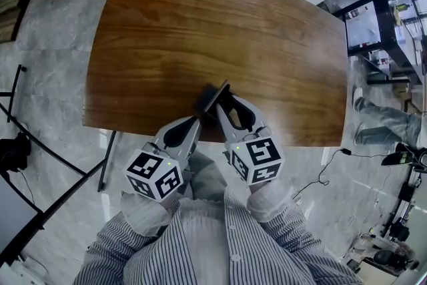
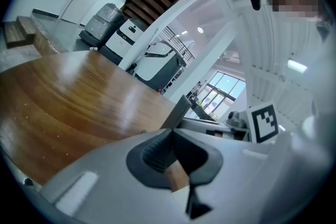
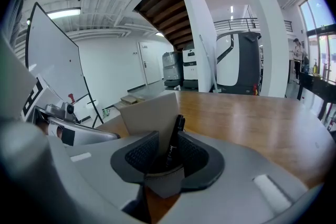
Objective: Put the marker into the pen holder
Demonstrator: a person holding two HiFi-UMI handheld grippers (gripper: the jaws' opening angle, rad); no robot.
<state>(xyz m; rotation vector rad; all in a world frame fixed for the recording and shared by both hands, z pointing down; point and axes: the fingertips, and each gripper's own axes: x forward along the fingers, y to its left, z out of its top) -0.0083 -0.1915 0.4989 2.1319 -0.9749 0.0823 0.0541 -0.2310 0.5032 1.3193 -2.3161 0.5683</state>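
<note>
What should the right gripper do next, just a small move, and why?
Probably ease the right gripper straight back: its jaws look apart, and the marker already stands in the pen holder, which the left gripper steadies.

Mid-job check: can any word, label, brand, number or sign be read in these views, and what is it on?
No text can be read in any view.
marker: pale print along its black barrel, too small and blurred to read.
pen holder: plain wall, no print showing.
left cube and right cube: black-and-white square patterns only, no words.
</note>
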